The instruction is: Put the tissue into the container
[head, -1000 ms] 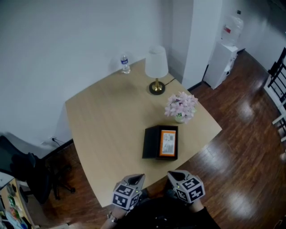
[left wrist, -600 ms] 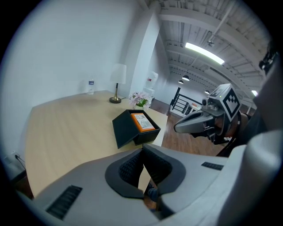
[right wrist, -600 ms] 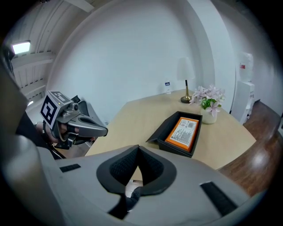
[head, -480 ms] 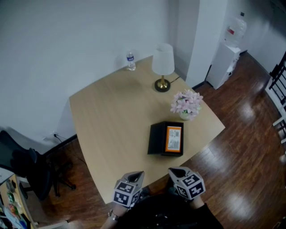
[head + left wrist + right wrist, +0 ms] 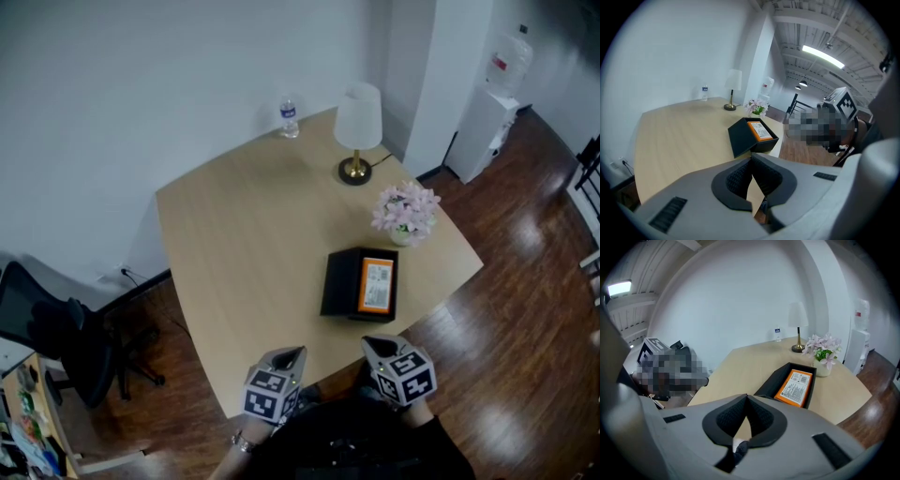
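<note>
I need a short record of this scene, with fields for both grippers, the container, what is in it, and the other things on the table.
left gripper: shut, empty, at the near edge of the table
right gripper: shut, empty, beside the left one
container: black, open, ahead of the grippers
content: orange pack lying inside
other things: flower pot, lamp, water bottle, all farther back

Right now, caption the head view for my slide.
Left claw and right claw, shut, at the table edge near a black box with orange packet.
</note>
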The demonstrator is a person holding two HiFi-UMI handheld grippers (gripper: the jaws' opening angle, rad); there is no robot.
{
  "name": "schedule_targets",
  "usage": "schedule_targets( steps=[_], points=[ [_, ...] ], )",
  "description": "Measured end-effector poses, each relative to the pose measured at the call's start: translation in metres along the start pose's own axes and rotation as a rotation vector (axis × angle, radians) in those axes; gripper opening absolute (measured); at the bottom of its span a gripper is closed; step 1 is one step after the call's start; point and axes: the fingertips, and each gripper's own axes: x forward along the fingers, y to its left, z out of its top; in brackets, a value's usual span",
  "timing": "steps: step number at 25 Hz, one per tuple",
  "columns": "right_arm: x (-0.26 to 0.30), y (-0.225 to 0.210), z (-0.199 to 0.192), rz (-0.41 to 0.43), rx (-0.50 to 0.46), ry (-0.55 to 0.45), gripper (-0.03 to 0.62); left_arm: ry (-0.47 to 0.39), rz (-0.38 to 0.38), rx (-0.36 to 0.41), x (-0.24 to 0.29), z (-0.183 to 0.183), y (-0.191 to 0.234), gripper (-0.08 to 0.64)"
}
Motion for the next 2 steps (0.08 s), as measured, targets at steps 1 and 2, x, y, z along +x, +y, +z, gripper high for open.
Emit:
schedule_targets(
  steps=[1, 2],
  points=[
    [0.0006, -0.0026, 0.0016, -0.003, 0.000, -0.002, 0.002, -0.003, 0.003, -0.004, 0.0007, 0.0013, 0.0020, 0.002],
    [0.0013, -0.0052, 0.0032, -0.007, -0.001, -0.004, 0.002, -0.006, 0.006, -0.007, 0.0015, 0.0027, 0.0040, 0.002]
  ],
)
